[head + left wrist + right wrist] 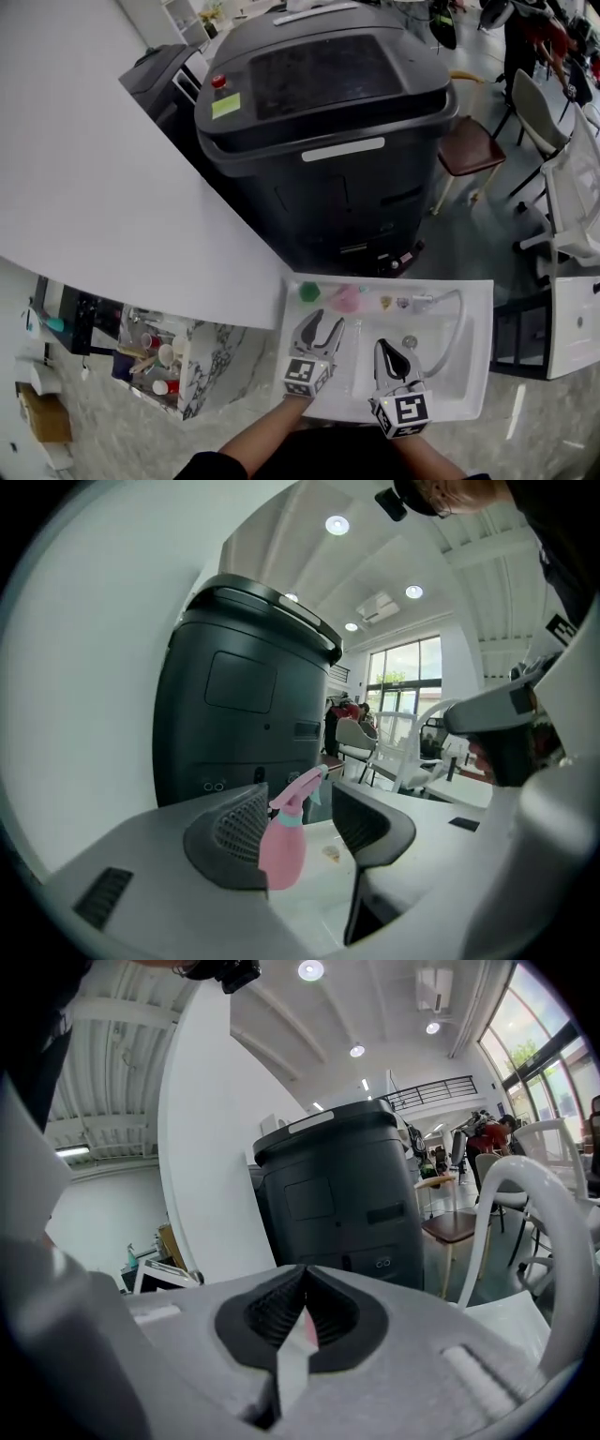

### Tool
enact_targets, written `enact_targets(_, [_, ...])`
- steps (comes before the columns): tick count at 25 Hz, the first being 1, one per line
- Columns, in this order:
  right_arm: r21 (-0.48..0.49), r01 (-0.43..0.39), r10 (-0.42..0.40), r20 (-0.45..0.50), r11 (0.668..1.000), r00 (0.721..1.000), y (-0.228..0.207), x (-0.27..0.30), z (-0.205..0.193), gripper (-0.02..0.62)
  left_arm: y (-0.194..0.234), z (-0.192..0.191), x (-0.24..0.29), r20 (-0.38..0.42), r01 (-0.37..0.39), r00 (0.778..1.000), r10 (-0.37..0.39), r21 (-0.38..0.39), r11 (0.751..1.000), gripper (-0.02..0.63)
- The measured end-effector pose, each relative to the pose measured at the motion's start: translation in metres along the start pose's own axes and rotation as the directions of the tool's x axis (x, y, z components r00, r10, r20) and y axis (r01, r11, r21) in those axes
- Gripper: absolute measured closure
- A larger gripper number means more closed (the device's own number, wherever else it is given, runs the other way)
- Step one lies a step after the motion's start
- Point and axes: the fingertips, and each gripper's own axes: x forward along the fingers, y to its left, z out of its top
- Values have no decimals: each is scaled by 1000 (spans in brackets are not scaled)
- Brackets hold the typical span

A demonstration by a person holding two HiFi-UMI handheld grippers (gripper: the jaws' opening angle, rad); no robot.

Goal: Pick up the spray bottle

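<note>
Left gripper [322,322]: fingers apart, touching nothing. The pink spray bottle [281,847] stands upright just ahead of the gap, on the white sink's [480,356] back ledge. Right gripper [383,349]: fingers closed together.

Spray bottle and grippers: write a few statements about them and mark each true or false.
1. The left gripper has its jaws apart. True.
2. The left gripper is clamped on the spray bottle. False: the bottle stands just ahead, framed by the open jaws, not gripped.
3. The right gripper is open. False: its jaws are together.
4. The spray bottle is pink and upright. True.
5. The bottle lies down in the bowl of the sink. False: it stands on the sink's back ledge.
</note>
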Motion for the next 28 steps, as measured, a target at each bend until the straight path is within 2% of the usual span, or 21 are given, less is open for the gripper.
enact_targets(5, [22,9,-8,-9,1000,1000,-16,8,-2,597,1,-19,44,-50,40,998,-37,59,997,350])
enact_targets(10, [23,1,0,-10,1000,1000,-24,13,-1,597,12,-38,71,-104,7,995,0,65,998,328])
enact_targets(15, [6,0,0,-15,1000,1000,-30,12,0,597,18,-54,93,-148,5,989,5,68,998,328])
enact_targets(24, [7,-17,17,-24,1000,1000,-29,9,-5,597,22,-58,112,-146,10,989,-4,42,999,371])
enact_targets(28, [4,-15,15,-21,1000,1000,-30,9,-4,597,20,-57,110,-149,16,989,-5,71,997,371])
